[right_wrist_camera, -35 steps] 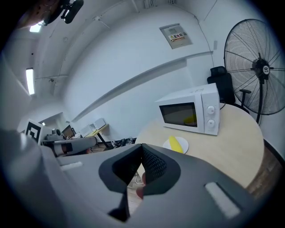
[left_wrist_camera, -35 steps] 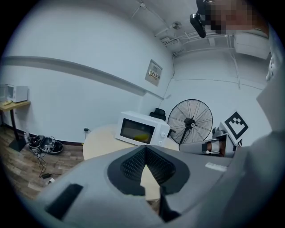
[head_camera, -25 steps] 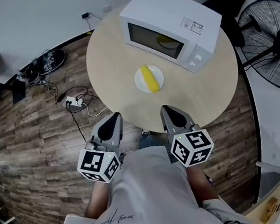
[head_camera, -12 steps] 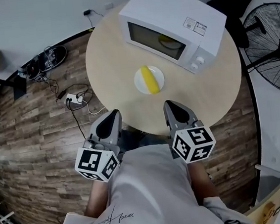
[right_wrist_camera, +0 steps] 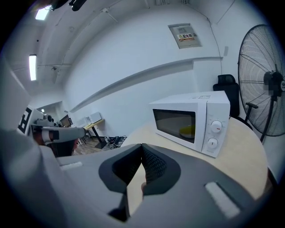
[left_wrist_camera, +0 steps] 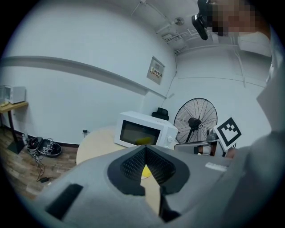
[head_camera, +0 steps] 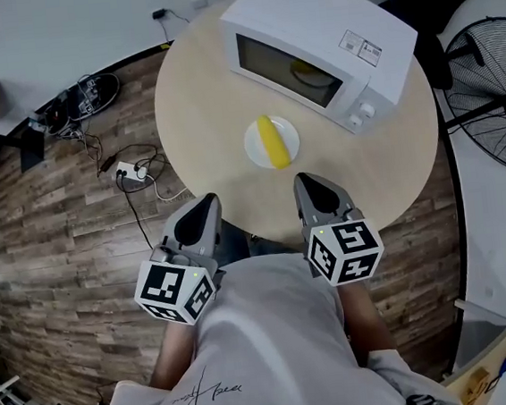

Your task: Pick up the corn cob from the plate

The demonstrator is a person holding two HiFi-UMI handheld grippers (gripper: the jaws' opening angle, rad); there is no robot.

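While the corn (head_camera: 271, 141) lies on its plate (head_camera: 254, 146) in the middle of the surface (head_camera: 198, 104), near the microwave (head_camera: 322, 46), left gripper (head_camera: 202, 210) and right gripper (head_camera: 308, 187) hang at the near edge, fingers clenched on nothing.

Office room: microwave (head_camera: 322, 50), standing fan (head_camera: 490, 82)

table (head_camera: 202, 103): pale matt wood-look top | floor (head_camera: 59, 235): grained wood planks | microwave (head_camera: 305, 12): smooth white casing | plate (head_camera: 253, 143): smooth white
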